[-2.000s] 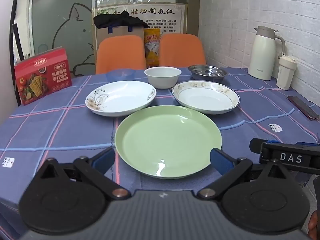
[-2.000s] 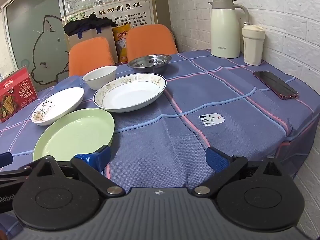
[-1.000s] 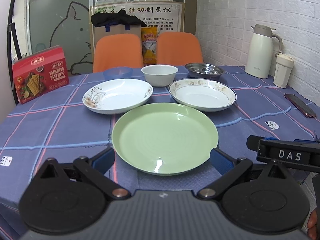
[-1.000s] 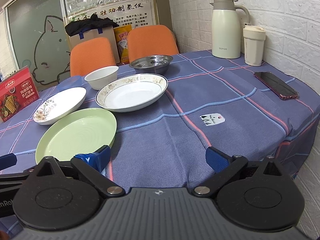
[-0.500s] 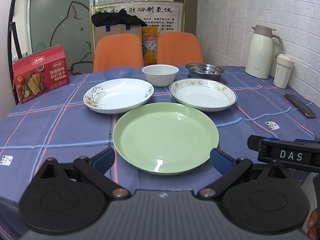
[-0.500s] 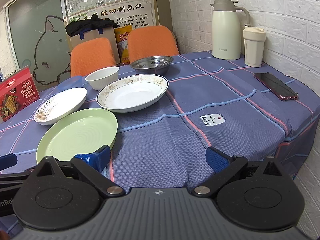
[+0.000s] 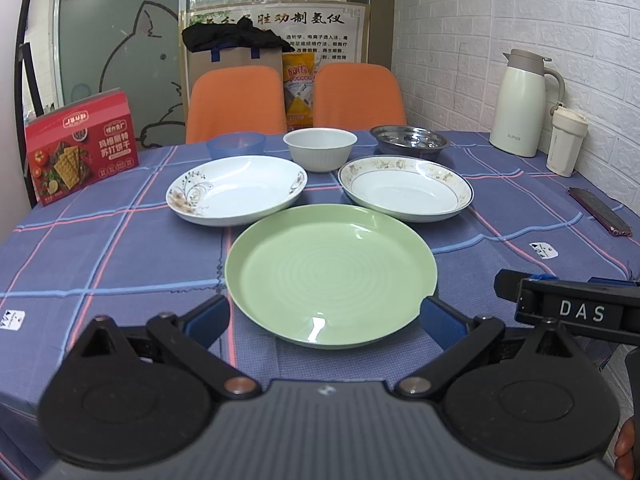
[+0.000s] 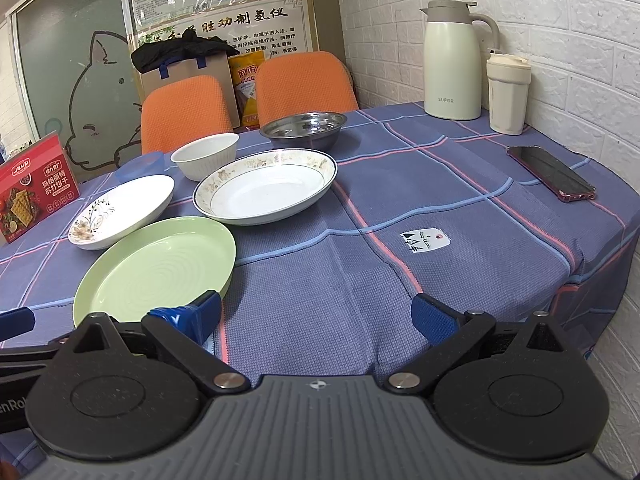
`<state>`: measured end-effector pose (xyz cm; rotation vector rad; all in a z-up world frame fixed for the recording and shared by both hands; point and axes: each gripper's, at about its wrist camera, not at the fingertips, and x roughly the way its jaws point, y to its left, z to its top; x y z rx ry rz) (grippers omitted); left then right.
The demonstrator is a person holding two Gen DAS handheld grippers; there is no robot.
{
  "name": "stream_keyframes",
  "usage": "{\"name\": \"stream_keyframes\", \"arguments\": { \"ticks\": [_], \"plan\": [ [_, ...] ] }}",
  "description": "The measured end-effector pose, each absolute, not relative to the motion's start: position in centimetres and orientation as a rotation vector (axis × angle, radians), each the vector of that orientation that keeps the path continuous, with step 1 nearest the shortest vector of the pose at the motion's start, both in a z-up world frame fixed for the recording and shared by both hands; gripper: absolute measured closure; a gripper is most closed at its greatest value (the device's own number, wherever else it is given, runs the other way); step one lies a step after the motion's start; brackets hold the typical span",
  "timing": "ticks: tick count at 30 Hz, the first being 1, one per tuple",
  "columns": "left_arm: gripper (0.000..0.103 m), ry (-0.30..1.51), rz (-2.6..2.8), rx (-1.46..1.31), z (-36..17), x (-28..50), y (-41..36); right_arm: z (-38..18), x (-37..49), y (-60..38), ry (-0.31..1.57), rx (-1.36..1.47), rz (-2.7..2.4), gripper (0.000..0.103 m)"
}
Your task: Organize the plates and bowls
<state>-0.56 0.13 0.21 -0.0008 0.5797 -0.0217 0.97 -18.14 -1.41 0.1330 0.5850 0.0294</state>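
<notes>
the left gripper (image 7: 324, 316) is wide open and holds nothing. it sits at the bottom of the left view, with the green plate (image 7: 330, 272) in the middle of the frame, partly between its blue fingertips (image 7: 208, 320). above the green plate, left of the middle, is a white plate with flowers (image 7: 238, 190). to the right is a white plate with a gold rim (image 7: 406, 188). higher up are a small blue bowl (image 7: 236, 145), a white bowl (image 7: 320, 153) and a metal bowl (image 7: 410, 141).

the right gripper (image 8: 316, 316) is wide open too and holds nothing. it sits at the bottom of the right view over the blue checked cloth (image 8: 400, 272). the green plate is at the lower left there, just beside its left fingertip. a phone (image 8: 550, 173) lies at the right, and a white jug (image 8: 452, 60) stands at the upper right
</notes>
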Motion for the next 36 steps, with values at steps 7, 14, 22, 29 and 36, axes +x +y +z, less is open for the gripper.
{"name": "stream_keyframes", "arguments": {
  "ticks": [7,14,22,29,36],
  "plan": [
    [0.003,0.580,-0.022,-0.001,0.2,-0.6,0.1,-1.4,1.0,-18.1,0.585,0.134,0.029,0.014],
    [0.003,0.586,-0.013,-0.004,0.1,-0.3,0.4,-1.4,1.0,-18.0,0.589,0.132,0.035,0.014],
    [0.003,0.593,-0.013,-0.008,0.0,-0.1,0.6,-1.6,1.2,-17.9,0.594,0.127,0.034,0.014],
    [0.003,0.606,-0.008,-0.003,0.1,0.8,0.7,-1.4,1.9,-17.9,0.598,0.134,0.033,0.014],
    [0.003,0.618,0.014,-0.002,0.6,2.3,1.3,-1.1,3.3,-17.4,0.619,0.131,0.037,0.014]
  ]
}}
